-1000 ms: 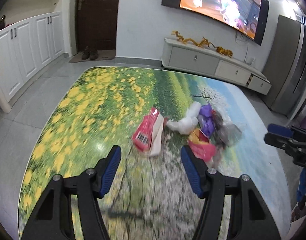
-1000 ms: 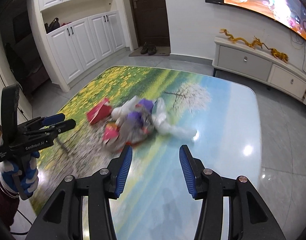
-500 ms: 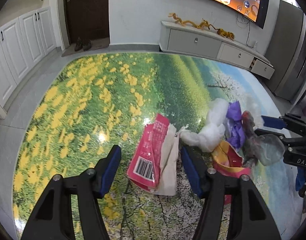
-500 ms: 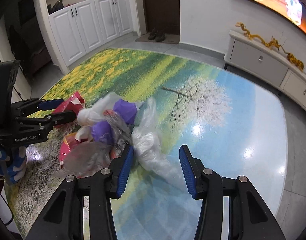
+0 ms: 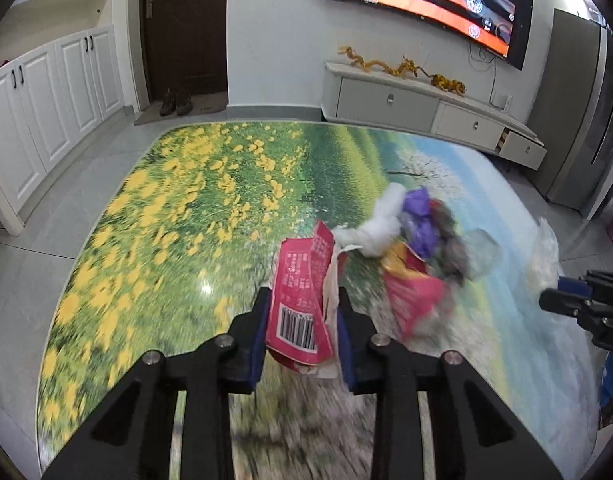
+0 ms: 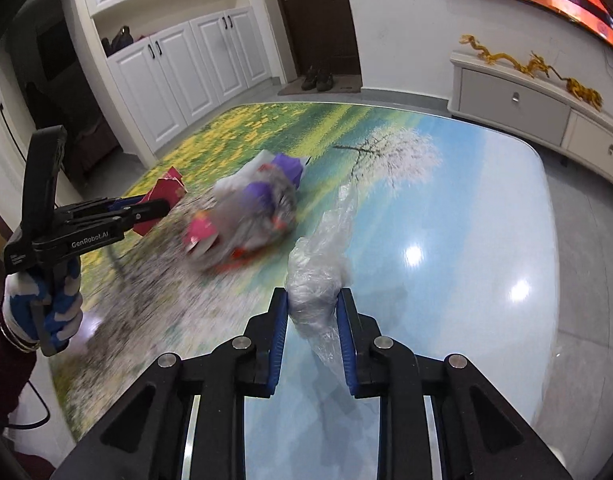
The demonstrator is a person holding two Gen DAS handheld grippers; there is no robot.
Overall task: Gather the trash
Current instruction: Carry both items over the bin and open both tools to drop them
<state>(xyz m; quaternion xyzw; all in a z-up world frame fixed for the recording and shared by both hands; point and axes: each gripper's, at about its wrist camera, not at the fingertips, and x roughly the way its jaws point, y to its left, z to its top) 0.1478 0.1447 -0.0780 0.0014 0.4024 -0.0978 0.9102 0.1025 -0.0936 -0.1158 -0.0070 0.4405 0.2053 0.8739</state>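
Left gripper (image 5: 302, 328): jaws just closed, pinching red wrapper (image 5: 302, 292). Right gripper (image 6: 312, 320): jaws just closed, pinching clear bag (image 6: 316, 276). Trash pile (image 6: 250, 208) on table (image 6: 486, 240), at 11 o'clock of bag.

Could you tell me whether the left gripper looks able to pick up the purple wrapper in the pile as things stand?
Probably not yet: the left gripper is shut on the red packet, so its jaws are occupied. The purple wrapper lies beyond, tangled in the pile.

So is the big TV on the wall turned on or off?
On. The wall TV glows with bright orange and red bands plus small white icons, visible in both wrist views.
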